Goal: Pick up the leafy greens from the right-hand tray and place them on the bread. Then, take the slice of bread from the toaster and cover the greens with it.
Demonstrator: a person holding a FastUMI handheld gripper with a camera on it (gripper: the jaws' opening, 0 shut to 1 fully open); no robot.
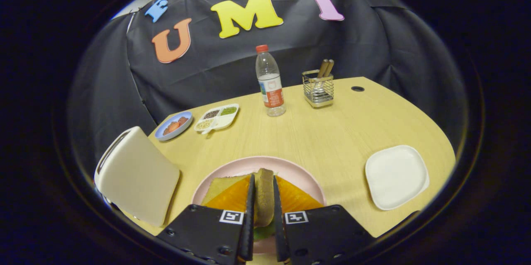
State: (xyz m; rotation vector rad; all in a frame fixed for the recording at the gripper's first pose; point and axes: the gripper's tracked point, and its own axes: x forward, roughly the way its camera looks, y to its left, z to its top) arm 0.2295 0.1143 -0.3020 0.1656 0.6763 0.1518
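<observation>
My gripper (pixel 263 182) is shut on a brown slice of bread (pixel 264 198), held on edge between both fingers. It hangs just over the pink plate (pixel 249 164). On that plate lies the lower bread (pixel 226 196), yellow-orange and showing on both sides of the fingers. A bit of leafy green (pixel 262 232) peeks out low between the fingers, under the held slice. The cream toaster (pixel 137 173) stands left of the plate. The white square tray (pixel 396 176) to the right of the plate is bare.
Farther back on the wooden table stand a water bottle (pixel 269 82) and a wire holder with cutlery (pixel 318 88). A blue dish with orange food (pixel 173 126) and a white compartment tray (pixel 216 117) sit behind the toaster.
</observation>
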